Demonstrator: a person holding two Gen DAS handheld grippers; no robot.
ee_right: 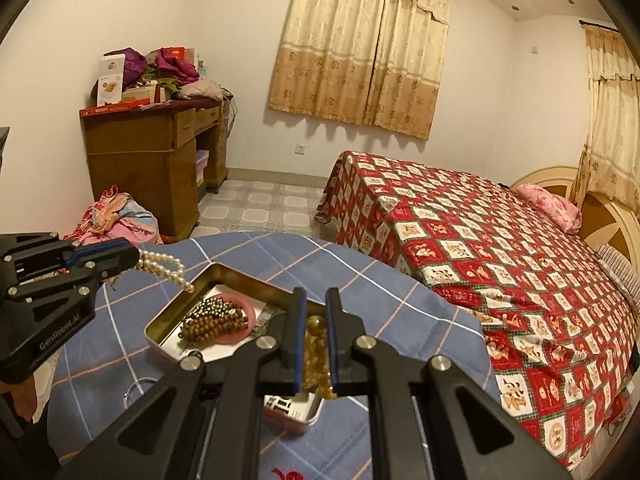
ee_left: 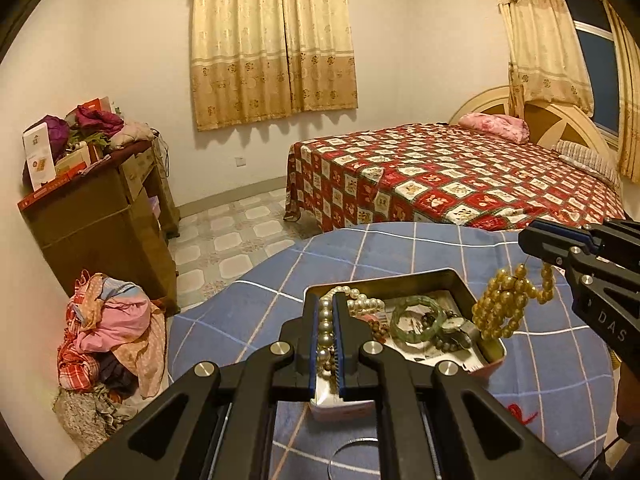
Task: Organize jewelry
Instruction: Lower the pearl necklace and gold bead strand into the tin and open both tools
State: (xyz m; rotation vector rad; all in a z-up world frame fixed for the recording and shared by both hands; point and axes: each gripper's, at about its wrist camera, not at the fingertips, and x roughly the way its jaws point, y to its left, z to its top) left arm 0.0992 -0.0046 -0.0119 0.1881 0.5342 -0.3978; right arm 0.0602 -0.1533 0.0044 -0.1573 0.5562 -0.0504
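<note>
The white pearl strand (ee_right: 166, 266) hangs pinched in the left gripper (ee_left: 329, 344), the golden bead strand (ee_left: 506, 304) in the right gripper (ee_right: 314, 344), both just above the open tin (ee_left: 452, 280). Below them wooden beads (ee_right: 214, 324), a green bangle (ee_left: 416, 318) and a watch (ee_left: 454, 326) remain heaped inside, so sorting seems barely begun.

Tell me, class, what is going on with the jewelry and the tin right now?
A person holds a gripping tool in each hand over an open metal tin on a blue checked cloth. The left tool is shut on a white pearl strand, and the right tool is shut on a golden bead strand. Both strands hang above the tin, which holds a green bangle, brown wooden beads and other pieces.
</note>
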